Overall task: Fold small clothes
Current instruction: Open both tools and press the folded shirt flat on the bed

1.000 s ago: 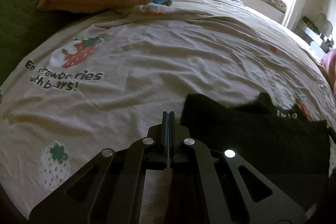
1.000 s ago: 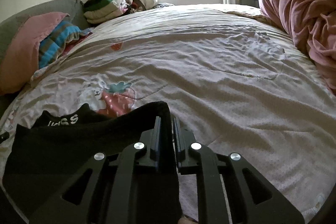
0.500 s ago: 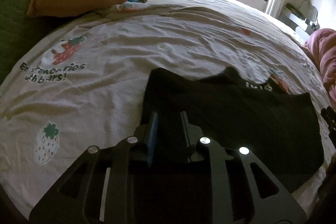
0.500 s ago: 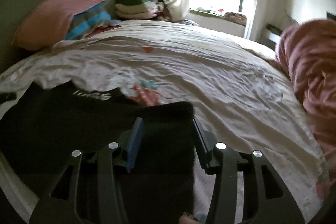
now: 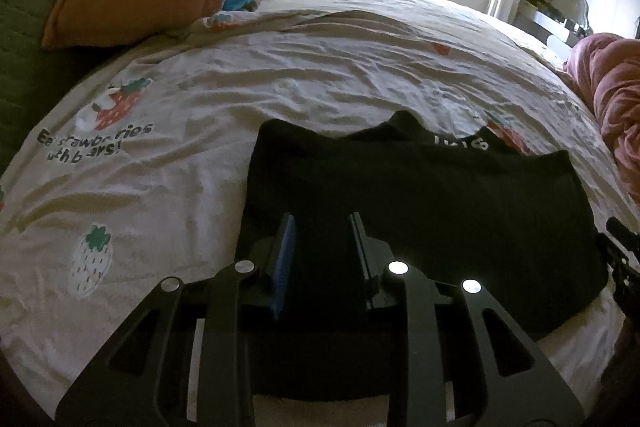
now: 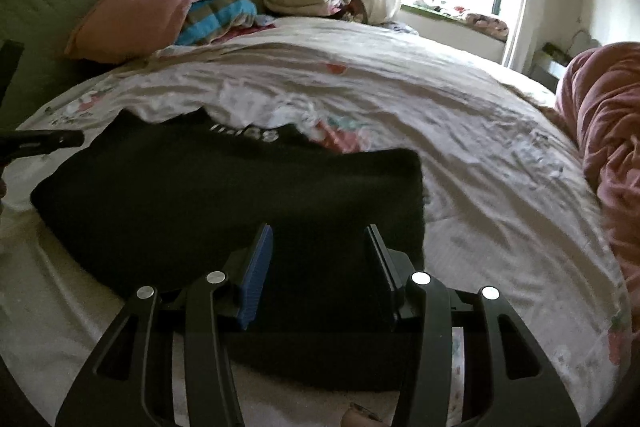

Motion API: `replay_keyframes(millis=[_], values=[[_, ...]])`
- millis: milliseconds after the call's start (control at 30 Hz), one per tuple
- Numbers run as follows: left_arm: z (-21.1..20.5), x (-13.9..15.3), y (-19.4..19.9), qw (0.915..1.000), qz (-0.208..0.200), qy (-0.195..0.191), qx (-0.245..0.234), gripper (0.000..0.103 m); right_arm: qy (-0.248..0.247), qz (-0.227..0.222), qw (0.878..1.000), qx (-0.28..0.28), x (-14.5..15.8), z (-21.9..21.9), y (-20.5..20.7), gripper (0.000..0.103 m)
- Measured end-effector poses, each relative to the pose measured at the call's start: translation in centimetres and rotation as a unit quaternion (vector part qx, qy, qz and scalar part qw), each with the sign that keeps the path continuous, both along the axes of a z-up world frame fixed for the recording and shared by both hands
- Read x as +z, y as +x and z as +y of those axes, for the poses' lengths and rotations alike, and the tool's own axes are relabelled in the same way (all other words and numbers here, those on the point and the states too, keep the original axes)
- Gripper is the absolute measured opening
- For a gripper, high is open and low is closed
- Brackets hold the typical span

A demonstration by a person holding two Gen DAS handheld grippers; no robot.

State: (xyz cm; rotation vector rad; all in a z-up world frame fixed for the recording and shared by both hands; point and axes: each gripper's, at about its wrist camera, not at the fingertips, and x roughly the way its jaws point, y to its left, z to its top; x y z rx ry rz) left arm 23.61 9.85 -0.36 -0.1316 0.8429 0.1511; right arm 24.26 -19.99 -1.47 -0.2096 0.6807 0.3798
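Small black knit garment with white lettering [image 5: 420, 211] lies folded over once on strawberry-print bed sheet [image 5: 280, 75]. Left gripper [image 5: 322, 227] opening, nothing pinched between pads. Right gripper [image 6: 318, 239] apart, empty. Further folds probably left.

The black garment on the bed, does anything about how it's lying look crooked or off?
Slightly. The black garment lies folded on the bedsheet, but a back layer with white lettering pokes out beyond the fold's far edge, so the edges don't line up. Nothing looks damaged.
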Motion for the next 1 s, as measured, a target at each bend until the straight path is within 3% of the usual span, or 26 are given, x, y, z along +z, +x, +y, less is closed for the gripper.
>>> replay_keyframes(millis=[300,400,600,1000], values=[[0.0,-0.4,-1.2,0.9999,0.002,-0.01,0.002,0.02,-0.006,0.009,1.0,0.025,-0.1,1.0,-1.3,0.046],[-0.2,-0.7,-1.7,0.9999,0.005,-0.014,0.0,0.027,-0.005,0.012,0.999,0.031,0.0,1.2,-1.5,0.046],[-1.1,-1.9,-2.3,0.9997,0.019,-0.013,-0.01,0.027,-0.006,0.026,0.999,0.034,-0.3,1.2,-1.5,0.046],[-1.1,-3.3,-3.8,0.9994,0.032,-0.016,-0.005,0.034,-0.019,0.115,0.993,-0.004,-4.1,-1.9,-0.9,0.046]])
